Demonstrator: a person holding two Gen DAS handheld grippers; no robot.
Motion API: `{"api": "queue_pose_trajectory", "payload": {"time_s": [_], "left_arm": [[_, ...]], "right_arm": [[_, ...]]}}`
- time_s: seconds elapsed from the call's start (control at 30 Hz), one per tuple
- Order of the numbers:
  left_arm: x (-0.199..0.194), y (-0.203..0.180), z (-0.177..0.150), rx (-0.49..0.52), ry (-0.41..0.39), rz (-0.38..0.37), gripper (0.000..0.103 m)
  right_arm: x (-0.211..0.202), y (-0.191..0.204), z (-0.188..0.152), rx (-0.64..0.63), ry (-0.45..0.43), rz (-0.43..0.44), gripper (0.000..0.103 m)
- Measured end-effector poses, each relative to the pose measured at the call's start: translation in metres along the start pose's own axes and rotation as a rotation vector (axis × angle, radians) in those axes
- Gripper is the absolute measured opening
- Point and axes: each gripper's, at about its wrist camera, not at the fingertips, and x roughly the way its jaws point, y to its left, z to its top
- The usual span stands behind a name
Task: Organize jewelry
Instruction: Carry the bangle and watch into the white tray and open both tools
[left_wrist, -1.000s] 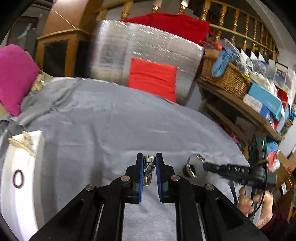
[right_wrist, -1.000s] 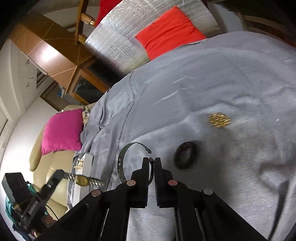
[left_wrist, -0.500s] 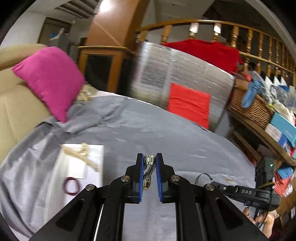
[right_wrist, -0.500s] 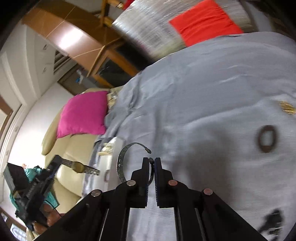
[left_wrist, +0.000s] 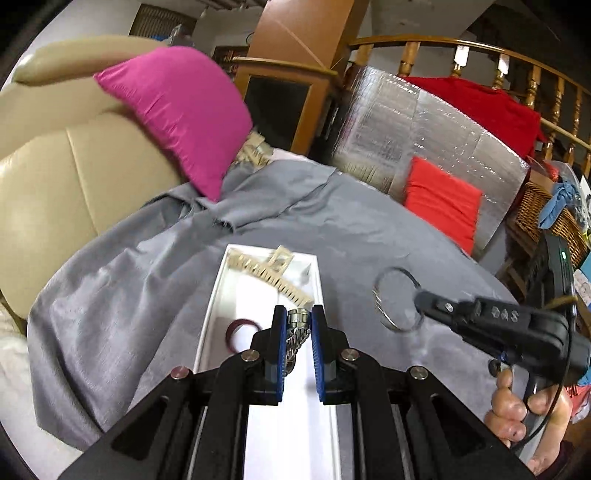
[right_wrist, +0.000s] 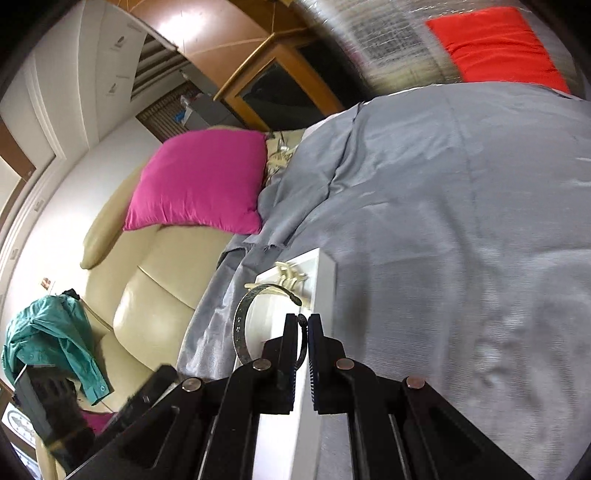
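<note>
My left gripper (left_wrist: 299, 325) is shut on a metal-link watch (left_wrist: 295, 338) and holds it above the white jewelry tray (left_wrist: 214, 295) on the grey cloth. The tray holds a cream comb-like hair clip (left_wrist: 266, 273) and a dark red ring (left_wrist: 240, 330). My right gripper (right_wrist: 303, 325) is shut on a silver open bangle (right_wrist: 243, 321), held over the tray's right edge (right_wrist: 325, 280). The right gripper also shows in the left wrist view (left_wrist: 421, 299), with the bangle (left_wrist: 395, 299) to the right of the tray.
A grey cloth (right_wrist: 461, 221) covers the table. A beige sofa (left_wrist: 55, 166) with a magenta pillow (left_wrist: 181, 110) stands on the left. A silver panel with a red patch (left_wrist: 439, 195) leans at the back. Wicker basket and shelves (left_wrist: 546, 218) are at the right.
Both grippers have swung left, away from the loose jewelry on the cloth, and now hang over the white tray. The watch and the bangle stay gripped.
</note>
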Motion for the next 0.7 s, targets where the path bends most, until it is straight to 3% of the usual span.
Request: {"api": "queue_pose_trajectory", "payload": {"time_s": [0.27,0.7], "left_arm": [[0.015,0.014,-0.011,-0.016,0.082,0.012,0.013],[0.043,0.033,-0.022,-0.051,0.189,0.086,0.013]], "right_arm": [[0.055,0.024,-0.005,-0.027,0.054,-0.047,0.006],[0.111,0.049,-0.022,-0.224,0.112,-0.203,0.006]]}}
